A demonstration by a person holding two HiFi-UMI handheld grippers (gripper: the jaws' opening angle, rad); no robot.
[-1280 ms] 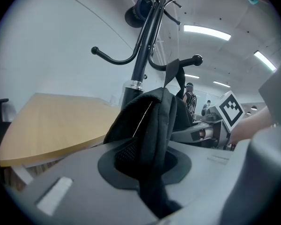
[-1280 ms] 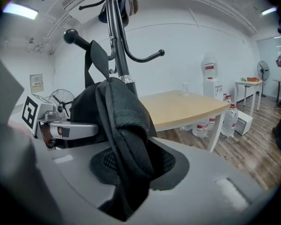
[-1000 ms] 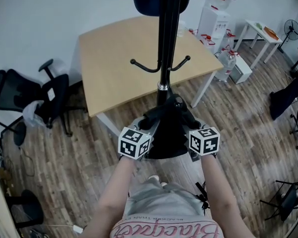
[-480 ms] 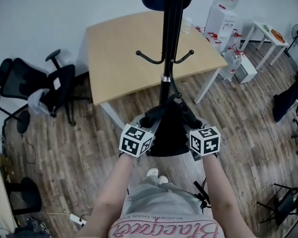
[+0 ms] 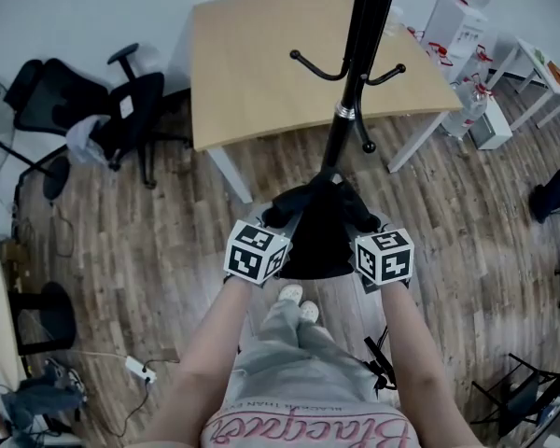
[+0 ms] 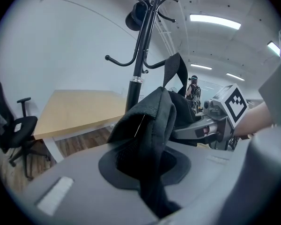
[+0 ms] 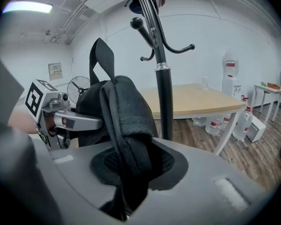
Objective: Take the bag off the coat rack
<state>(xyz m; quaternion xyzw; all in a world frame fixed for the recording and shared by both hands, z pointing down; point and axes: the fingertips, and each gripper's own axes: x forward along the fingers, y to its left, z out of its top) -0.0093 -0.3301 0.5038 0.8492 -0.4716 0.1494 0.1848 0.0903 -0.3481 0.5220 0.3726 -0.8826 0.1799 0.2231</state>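
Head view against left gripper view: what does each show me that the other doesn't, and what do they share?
Only the head view: the person's shoes and a power strip on the floor. Only the left gripper view: the left claw shut on the black bag, a dark item on the coat rack top hooks, and ceiling lights. Both: the black bag, the rack's pole, the wooden table and the right claw.

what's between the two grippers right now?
The black bag: head view shows it spanning from the left gripper to the right gripper; each gripper view shows jaws clamped on a fold of it.
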